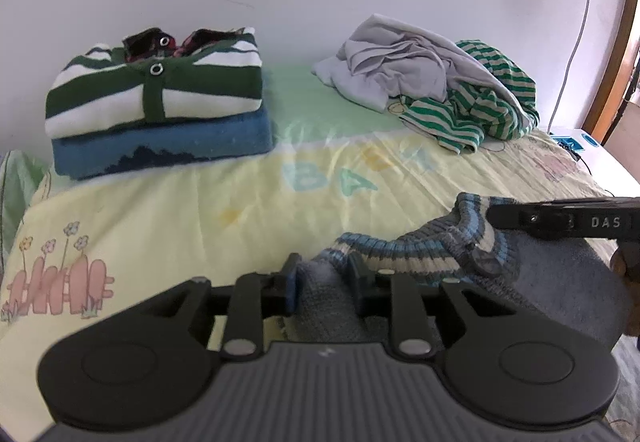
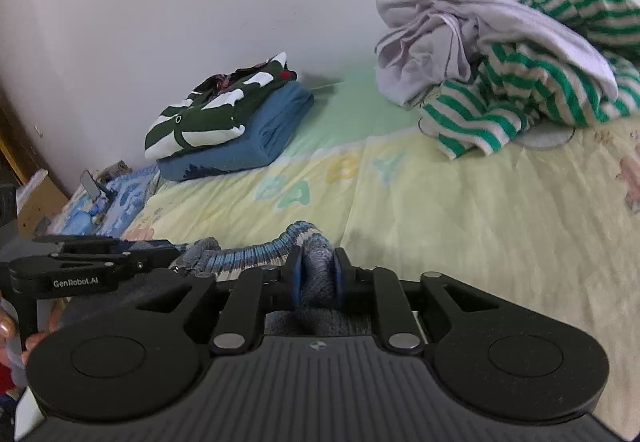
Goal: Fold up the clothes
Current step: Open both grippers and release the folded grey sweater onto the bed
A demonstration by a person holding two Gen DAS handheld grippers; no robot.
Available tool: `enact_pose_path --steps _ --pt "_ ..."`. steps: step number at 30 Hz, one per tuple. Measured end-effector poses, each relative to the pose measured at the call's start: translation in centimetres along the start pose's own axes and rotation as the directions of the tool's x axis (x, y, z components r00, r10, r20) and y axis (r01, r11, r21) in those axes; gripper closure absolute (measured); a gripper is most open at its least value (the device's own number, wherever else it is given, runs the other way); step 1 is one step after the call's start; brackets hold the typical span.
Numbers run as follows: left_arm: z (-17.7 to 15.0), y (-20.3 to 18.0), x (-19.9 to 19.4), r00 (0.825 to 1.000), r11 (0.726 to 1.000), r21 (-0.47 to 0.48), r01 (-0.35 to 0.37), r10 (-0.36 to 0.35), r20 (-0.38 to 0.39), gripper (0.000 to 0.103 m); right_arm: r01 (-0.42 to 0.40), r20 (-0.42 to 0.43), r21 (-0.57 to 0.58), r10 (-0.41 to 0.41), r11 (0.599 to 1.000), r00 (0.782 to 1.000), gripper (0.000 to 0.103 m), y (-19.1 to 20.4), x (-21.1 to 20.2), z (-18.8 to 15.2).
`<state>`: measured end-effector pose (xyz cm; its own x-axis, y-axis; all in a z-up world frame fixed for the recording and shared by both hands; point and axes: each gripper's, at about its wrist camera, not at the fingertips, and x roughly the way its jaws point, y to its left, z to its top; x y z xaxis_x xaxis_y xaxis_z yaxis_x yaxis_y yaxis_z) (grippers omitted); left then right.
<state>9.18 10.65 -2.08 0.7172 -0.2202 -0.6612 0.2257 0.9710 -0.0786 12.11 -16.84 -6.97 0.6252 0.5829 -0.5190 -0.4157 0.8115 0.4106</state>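
A: Holding the grey-blue knit sweater (image 1: 420, 262) on the near edge of the bed (image 1: 200, 209). The left gripper (image 1: 322, 278) and right gripper (image 2: 316, 274) each have fabric between the pads; I can't tell whether they're pinching.

B: Progress?

A: Two garments done in the folded stack (image 1: 160, 109), beyond the sweater by the wall. The unfolded pile (image 1: 440, 81) beside the stack remains.

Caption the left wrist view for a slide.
Left gripper fingers straddle a grey-blue knit sweater on the bed sheet; folded stack behind.
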Motion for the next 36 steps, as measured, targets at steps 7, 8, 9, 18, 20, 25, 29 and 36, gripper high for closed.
enact_pose_path --steps 7,8,9,18,20,25,29,36 --pt "0.6 0.9 -3.6 0.993 0.993 -0.061 -0.101 0.104 0.048 0.068 0.062 0.173 -0.049 -0.053 0.997 0.983 0.058 2.6 -5.2 1.4" --pt "0.6 0.9 -4.6 0.988 0.989 -0.074 -0.131 0.136 0.069 0.069 0.061 0.188 -0.067 -0.048 0.996 0.981 0.06 3.4 -6.0 1.3" --pt "0.4 0.6 -6.1 0.982 0.985 -0.088 -0.149 0.158 0.105 0.069 0.078 0.195 -0.092 -0.059 0.993 0.979 0.06 4.1 -6.6 0.9" --pt "-4.2 -6.6 -7.7 0.977 0.987 -0.06 -0.149 0.157 0.147 0.071 0.164 0.162 -0.186 -0.135 0.969 0.978 0.078 6.4 -5.2 -3.7" --pt "-4.8 -6.5 -5.8 0.977 0.983 -0.072 -0.169 0.176 0.12 0.07 0.198 0.169 -0.182 -0.167 0.963 0.971 0.08 6.1 -4.5 -3.7" --pt "-4.9 -5.0 -3.1 0.963 0.969 -0.077 -0.237 0.244 0.111 0.069 0.202 0.127 -0.124 -0.186 0.971 0.974 0.084 4.7 -2.9 -3.5" --pt "-4.9 -5.2 -2.1 0.952 0.961 -0.04 -0.275 0.278 0.127 0.069 0.221 0.128 -0.109 -0.207 0.969 0.97 0.086 4.3 -1.4 -3.5" --pt "-4.5 -5.3 -0.3 0.945 0.957 0.002 -0.29 0.286 0.156 0.07 0.239 0.142 -0.128 -0.22 0.963 0.965 0.086 4.0 -0.4 -3.4"
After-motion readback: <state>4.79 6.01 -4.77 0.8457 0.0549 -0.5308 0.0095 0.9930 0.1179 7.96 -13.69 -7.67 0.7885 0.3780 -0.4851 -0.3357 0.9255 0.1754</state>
